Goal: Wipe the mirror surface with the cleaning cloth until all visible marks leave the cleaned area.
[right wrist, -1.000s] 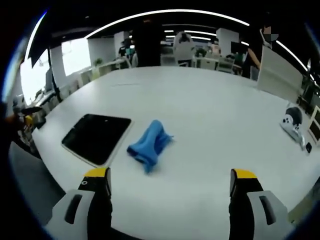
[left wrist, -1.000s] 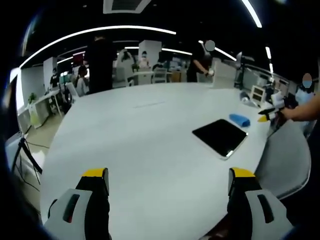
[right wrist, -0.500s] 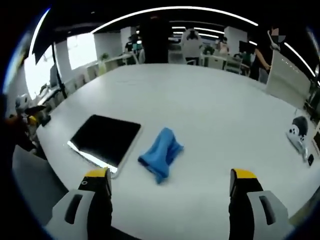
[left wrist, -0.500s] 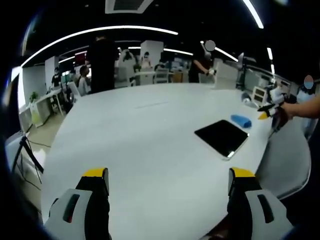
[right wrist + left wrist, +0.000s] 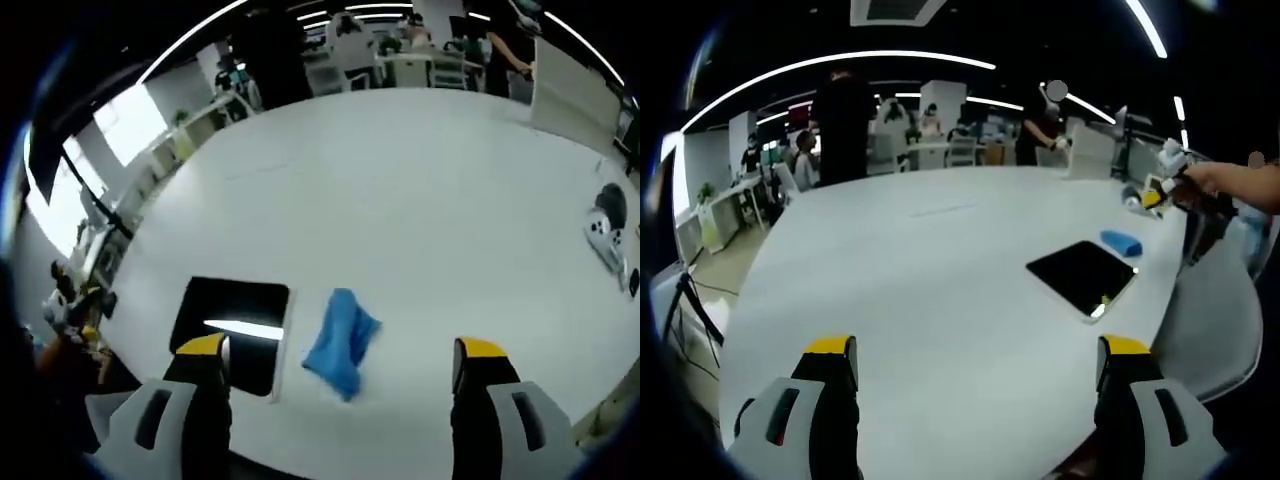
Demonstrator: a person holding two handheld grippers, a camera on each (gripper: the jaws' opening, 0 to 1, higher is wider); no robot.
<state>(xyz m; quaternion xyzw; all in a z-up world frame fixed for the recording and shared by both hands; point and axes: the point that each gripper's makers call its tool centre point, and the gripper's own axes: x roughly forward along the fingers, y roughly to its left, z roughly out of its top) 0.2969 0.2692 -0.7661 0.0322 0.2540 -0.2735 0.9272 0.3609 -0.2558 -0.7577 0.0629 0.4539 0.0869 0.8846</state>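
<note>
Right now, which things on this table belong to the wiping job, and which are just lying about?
For the job:
- mirror, dark and flat on the white table
- blue cloth, crumpled beside the mirror
- right hand-held gripper, open above them

Lying about:
- black-and-white gadget near the table's edge
- white board at the far end

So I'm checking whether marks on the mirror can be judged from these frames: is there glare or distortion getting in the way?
Right gripper view: a bright streak of ceiling light lies across the dark mirror, beside the blue cloth. Left gripper view: the mirror is small, dark, with a glint at its near edge. Fisheye bends the table edge in both views; no marks resolvable.
</note>
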